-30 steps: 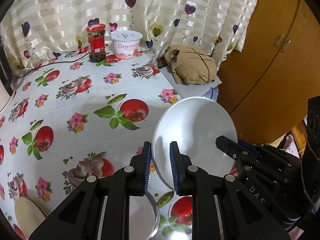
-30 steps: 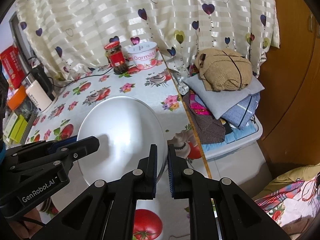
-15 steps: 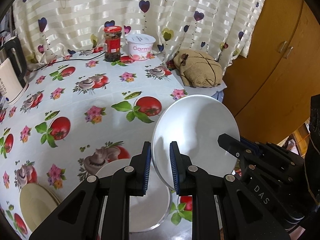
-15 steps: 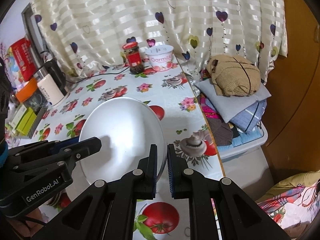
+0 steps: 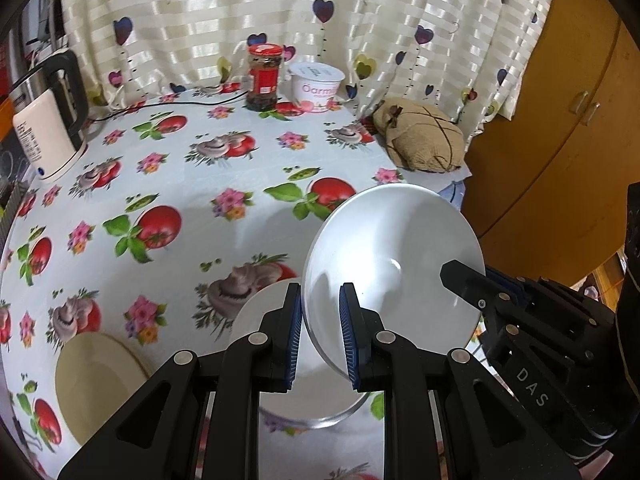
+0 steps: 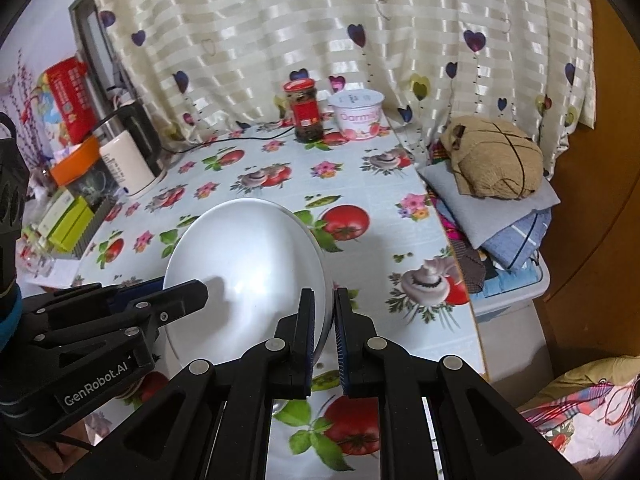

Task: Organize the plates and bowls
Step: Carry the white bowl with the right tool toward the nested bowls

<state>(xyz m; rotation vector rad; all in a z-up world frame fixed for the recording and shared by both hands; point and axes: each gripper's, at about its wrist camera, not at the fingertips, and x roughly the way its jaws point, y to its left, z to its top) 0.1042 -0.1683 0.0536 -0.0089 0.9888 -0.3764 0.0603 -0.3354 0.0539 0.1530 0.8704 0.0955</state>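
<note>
A white bowl (image 5: pixel 392 248) hangs tilted above the table, held by its rim from two sides. My left gripper (image 5: pixel 320 300) is shut on its near left rim, the blue pads pressing the edge. My right gripper (image 6: pixel 322 300) is shut on the opposite rim, and it shows in the left wrist view as a black finger (image 5: pixel 460 276) against the bowl. In the right wrist view the bowl (image 6: pixel 248 256) fills the middle, with the left gripper (image 6: pixel 192 290) at its left edge. Under the bowl a white plate (image 5: pixel 260 308) lies on the tablecloth. A cream plate (image 5: pixel 92 376) lies to its left.
At the back of the table stand a red-lidded jar (image 5: pixel 262 76) and a yoghurt tub (image 5: pixel 316 86). A white kettle (image 5: pixel 48 128) is at the far left. Folded clothes (image 6: pixel 496 160) are piled beyond the table's right edge, beside a wooden cabinet (image 5: pixel 560 120). Boxes (image 6: pixel 68 220) crowd the left side.
Both grippers have carried the bowl leftward over the table, still gripping it. The white plate beneath now shows more fully, and the kettle has come into the left wrist view.
</note>
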